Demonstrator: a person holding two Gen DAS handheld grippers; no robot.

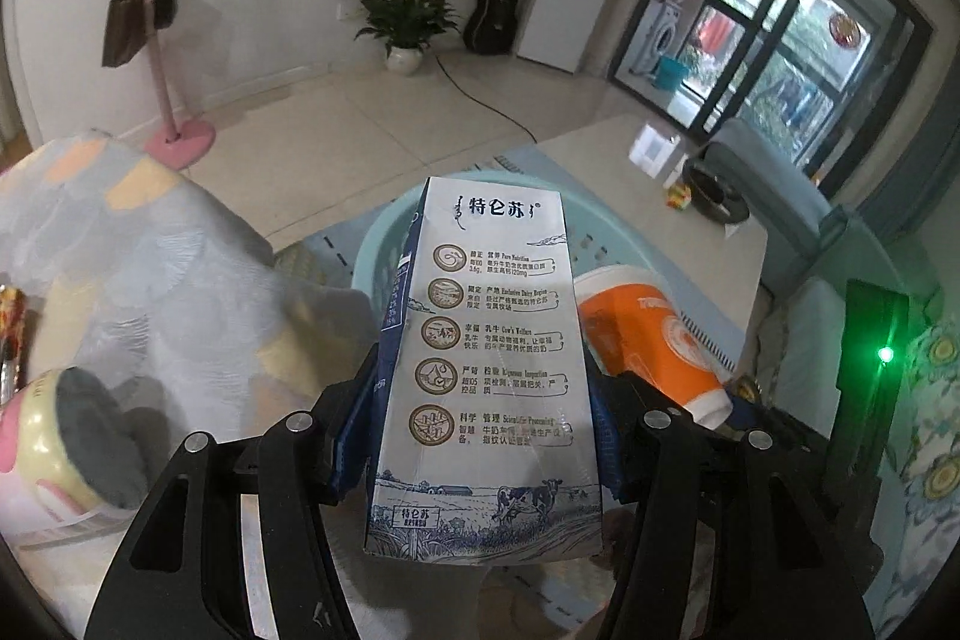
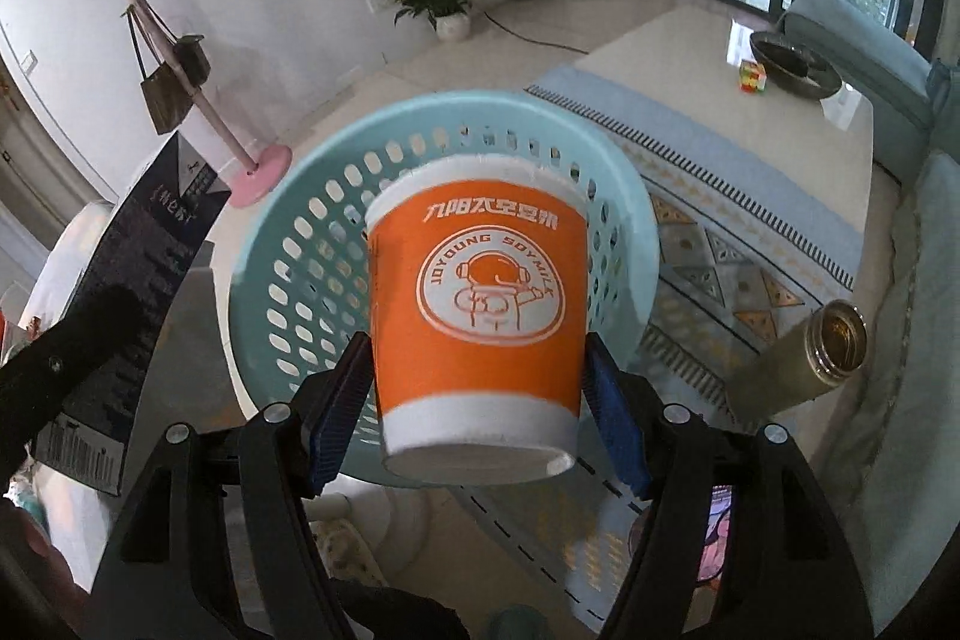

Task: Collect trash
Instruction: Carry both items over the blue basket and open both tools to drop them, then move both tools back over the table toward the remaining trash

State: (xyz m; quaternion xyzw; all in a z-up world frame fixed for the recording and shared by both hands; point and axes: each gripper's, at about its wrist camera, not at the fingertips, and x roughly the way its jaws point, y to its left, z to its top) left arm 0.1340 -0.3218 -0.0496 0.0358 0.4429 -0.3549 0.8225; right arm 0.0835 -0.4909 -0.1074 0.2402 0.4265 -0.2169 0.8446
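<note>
My left gripper [image 1: 483,400] is shut on a white and blue milk carton [image 1: 486,370] and holds it above the light blue perforated basket [image 1: 606,226]. My right gripper [image 2: 477,370] is shut on an orange and white paper cup [image 2: 480,304], held over the same basket [image 2: 288,244], whose inside looks empty. The cup also shows in the left wrist view [image 1: 654,334], to the right of the carton. The carton also shows in the right wrist view [image 2: 144,280], at the left, with the left gripper's arm in front of it.
A patterned rug [image 2: 720,268] lies under the basket. An open jar [image 2: 804,358] lies at the right. A low table [image 2: 798,112] carries a dark bowl [image 2: 792,64] and a colour cube [image 2: 753,76]. A blanket [image 1: 150,268] and a tin [image 1: 66,448] are at left.
</note>
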